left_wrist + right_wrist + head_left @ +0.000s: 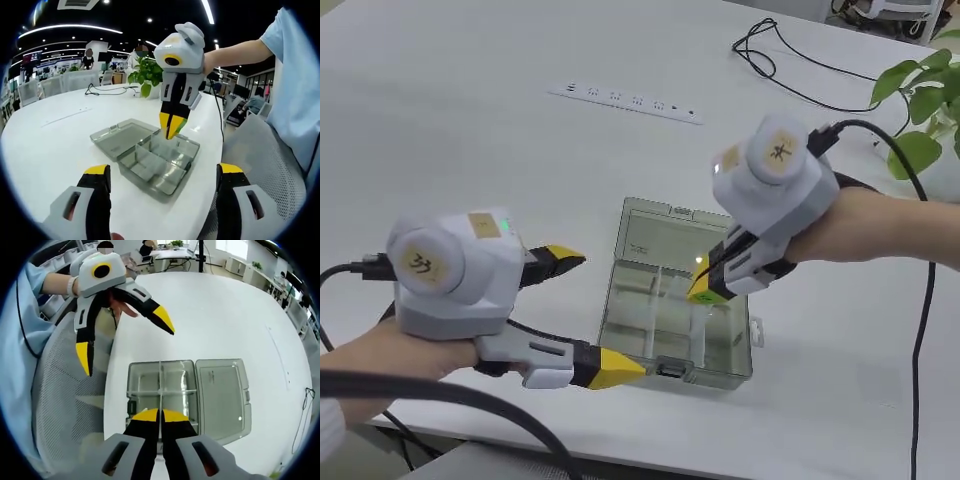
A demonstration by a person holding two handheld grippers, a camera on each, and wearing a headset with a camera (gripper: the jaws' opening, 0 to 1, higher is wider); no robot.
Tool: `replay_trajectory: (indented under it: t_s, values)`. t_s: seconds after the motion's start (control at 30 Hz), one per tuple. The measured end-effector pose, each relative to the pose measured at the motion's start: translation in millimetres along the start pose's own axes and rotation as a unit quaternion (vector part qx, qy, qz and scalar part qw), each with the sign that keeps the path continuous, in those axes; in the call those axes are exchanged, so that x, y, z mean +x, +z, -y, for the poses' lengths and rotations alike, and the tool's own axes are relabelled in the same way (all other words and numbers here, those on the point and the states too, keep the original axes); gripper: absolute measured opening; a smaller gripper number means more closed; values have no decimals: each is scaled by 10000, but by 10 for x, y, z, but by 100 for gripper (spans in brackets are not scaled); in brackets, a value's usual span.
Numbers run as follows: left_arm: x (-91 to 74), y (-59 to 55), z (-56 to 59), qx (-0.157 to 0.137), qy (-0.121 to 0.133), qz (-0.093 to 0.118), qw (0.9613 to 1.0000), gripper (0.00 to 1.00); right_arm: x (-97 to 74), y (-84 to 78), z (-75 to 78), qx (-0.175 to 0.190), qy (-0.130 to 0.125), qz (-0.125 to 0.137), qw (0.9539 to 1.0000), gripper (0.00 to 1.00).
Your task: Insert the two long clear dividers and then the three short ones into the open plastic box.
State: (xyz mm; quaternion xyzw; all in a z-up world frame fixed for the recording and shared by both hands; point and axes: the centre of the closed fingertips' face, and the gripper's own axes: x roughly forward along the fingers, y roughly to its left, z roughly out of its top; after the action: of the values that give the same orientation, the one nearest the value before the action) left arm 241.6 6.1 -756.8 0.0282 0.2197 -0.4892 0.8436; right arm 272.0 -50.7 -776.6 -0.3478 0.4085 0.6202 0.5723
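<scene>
We see the white bench (470,120) carrying the open plastic box (715,372) close to its near edge, with the lid laid flat toward the far edge. Our left tongs (600,313) hang spread wide and empty at the near edge, just beside the box, while our right tongs (160,415) stand directly over the tray, pinched to a hairline slit. Between those tips runs a clear divider (160,377), edge-on, reaching down into the tray.

White table (470,120): open box (665,235), power strip (625,102), cable (790,70).
</scene>
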Motion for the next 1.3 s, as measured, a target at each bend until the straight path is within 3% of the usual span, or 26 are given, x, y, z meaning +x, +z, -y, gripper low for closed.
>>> replay_trajectory:
  t_s: [0.37, 0.6, 0.93, 1.3]
  values:
    - [23, 1, 15, 1, -34, -7, 10000, 88, 16, 35, -68, -108, -55, 112, 9999, 2]
    - [30, 3, 20, -6, -39, 0, 10000, 88, 44, 13, -21, -194, -80, 123, 9997, 2]
    - [26, -4, 26, -21, -31, -3, 10000, 88, 125, -13, -38, -239, -130, -34, 9996, 2]
    - [8, -4, 13, -20, -10, -5, 10000, 88, 329, -101, -3, -230, -190, -357, 9989, 2]
